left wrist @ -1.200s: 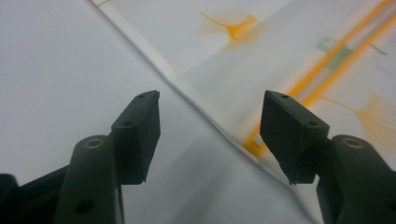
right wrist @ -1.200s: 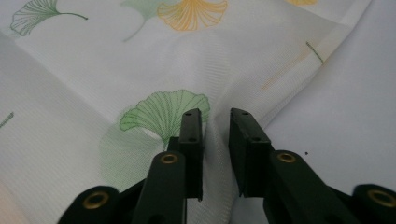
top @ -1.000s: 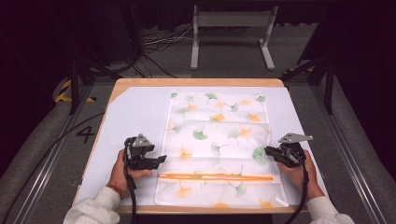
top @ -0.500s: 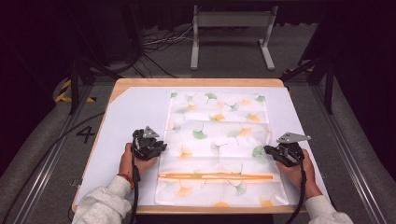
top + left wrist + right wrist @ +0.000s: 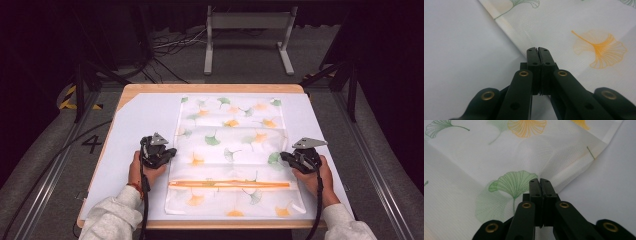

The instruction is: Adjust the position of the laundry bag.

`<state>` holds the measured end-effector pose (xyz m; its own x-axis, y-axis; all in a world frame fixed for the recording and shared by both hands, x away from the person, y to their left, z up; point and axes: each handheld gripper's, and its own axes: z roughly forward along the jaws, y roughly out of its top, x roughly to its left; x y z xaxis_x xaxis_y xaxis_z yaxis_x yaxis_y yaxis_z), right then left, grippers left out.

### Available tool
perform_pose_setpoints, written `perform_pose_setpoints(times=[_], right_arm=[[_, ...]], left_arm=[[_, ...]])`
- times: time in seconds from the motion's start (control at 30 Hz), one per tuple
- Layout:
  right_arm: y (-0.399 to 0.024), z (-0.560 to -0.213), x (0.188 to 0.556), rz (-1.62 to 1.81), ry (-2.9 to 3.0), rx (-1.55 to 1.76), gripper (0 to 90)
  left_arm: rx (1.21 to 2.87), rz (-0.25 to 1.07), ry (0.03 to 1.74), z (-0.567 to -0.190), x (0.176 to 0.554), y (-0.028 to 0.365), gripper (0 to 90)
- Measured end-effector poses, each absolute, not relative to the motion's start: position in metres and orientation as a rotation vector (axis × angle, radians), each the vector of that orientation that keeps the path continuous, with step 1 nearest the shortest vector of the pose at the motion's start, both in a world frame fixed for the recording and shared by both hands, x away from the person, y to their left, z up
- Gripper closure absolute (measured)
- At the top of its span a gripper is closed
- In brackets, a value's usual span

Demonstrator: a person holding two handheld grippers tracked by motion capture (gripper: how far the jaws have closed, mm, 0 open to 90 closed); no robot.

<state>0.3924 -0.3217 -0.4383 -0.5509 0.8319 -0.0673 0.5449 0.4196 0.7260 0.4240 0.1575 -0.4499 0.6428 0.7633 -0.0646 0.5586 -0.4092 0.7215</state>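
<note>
The left hand-held gripper [image 5: 169, 151] sits at about eight o'clock on the worktop [image 5: 140, 115], its jaws having just closed; in the left gripper view the left hand-held gripper [image 5: 538, 49] shows its two black jaws pressed flat together at the left edge of the cloth [image 5: 584, 30], pinching the hem where the fabric meets the bare white surface. An orange ginkgo leaf [image 5: 602, 51] is printed on the cloth at about two o'clock from the jaw tips. The right hand-held gripper [image 5: 284, 156] lies at about four o'clock on the worktop, and in the right gripper view the right hand-held gripper [image 5: 540, 180] is likewise clamped on the cloth [image 5: 461, 160] at its right edge, the fabric puckering into folds around the tips, with a green ginkgo leaf [image 5: 514, 183] just at ten o'clock from them. Between the two grippers the cloth [image 5: 232, 150], white with green and orange leaves, is spread flat along the middle of the worktop from twelve o'clock to six o'clock. An orange strip [image 5: 230, 184] crosses it near the six o'clock end, running from side to side.
</note>
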Motion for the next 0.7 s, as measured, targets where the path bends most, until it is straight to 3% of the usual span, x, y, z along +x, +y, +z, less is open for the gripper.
perform_pose_setpoints(times=[0.23,0.3,0.47,0.7], right_arm=[[-0.319,-0.437,0.397,0.903,2.258,1.160,88.8],[-0.319,-0.436,0.396,0.901,2.255,1.153,85.9],[-0.320,-0.431,0.391,0.906,2.242,1.130,80.7],[-0.319,-0.421,0.377,0.947,2.217,1.079,67.0]], left_arm=[[2.055,0.349,0.976,-0.436,0.415,0.169,85.3],[2.067,0.353,0.954,-0.430,0.400,0.174,73.2],[2.122,0.349,0.895,-0.424,0.358,0.180,63.9],[2.168,0.292,0.931,-0.443,0.300,0.178,38.8]])
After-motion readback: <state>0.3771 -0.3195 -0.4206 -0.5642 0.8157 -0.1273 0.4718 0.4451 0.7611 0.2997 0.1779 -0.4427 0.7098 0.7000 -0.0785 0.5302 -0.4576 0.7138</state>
